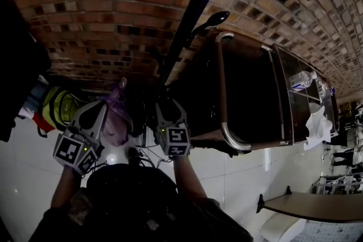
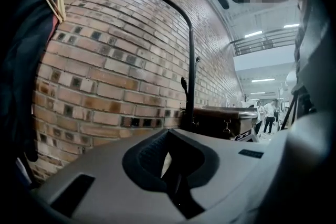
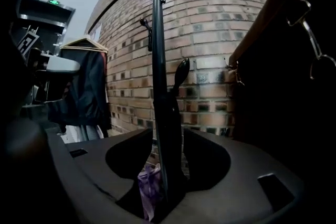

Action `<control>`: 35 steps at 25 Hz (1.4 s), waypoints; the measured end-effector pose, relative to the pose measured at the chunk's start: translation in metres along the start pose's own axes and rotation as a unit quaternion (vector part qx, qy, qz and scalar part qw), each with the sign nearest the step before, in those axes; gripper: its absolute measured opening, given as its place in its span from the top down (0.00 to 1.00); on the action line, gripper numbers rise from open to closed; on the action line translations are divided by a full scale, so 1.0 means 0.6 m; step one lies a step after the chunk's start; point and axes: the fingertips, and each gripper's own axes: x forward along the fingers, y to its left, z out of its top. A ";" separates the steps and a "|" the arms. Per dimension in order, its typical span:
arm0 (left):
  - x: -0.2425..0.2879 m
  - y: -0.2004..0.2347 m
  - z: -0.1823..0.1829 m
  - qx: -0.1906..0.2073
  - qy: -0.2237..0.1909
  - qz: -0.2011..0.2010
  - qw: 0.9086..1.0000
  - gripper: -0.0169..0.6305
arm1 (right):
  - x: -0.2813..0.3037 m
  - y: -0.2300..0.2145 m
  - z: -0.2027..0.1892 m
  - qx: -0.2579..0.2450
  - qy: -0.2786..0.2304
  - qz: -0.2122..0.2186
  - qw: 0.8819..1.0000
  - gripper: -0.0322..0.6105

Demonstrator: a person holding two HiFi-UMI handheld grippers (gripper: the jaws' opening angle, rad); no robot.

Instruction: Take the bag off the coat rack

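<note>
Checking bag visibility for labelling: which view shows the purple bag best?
Head view: the purple bag shows most of its crumpled body, beside the coat rack pole. The right gripper view catches only a dim strip; the left gripper view shows none.

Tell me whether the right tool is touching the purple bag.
Cannot tell. The right gripper view shows the right tool opening its jaws with the purple bag low between them, but neither contact nor a gap shows plainly.
</note>
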 end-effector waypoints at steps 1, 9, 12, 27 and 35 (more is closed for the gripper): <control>0.011 0.003 -0.001 -0.001 0.002 0.001 1.000 0.93 | 0.012 -0.003 -0.002 -0.007 0.003 0.005 1.000 0.68; 0.071 0.024 -0.009 -0.006 0.011 0.006 1.000 0.93 | 0.049 0.005 -0.004 -0.025 -0.003 0.041 0.999 0.81; 0.084 0.022 -0.015 -0.006 0.016 0.006 1.000 0.93 | 0.047 -0.001 -0.008 -0.041 -0.003 0.051 0.998 0.90; 0.103 0.017 -0.021 -0.016 0.030 -0.004 0.999 0.93 | -0.021 0.025 0.104 0.144 -0.070 0.185 0.970 0.92; 0.101 0.034 -0.013 -0.019 0.026 0.002 0.999 0.93 | -0.025 0.017 0.172 0.236 -0.105 0.181 0.949 0.92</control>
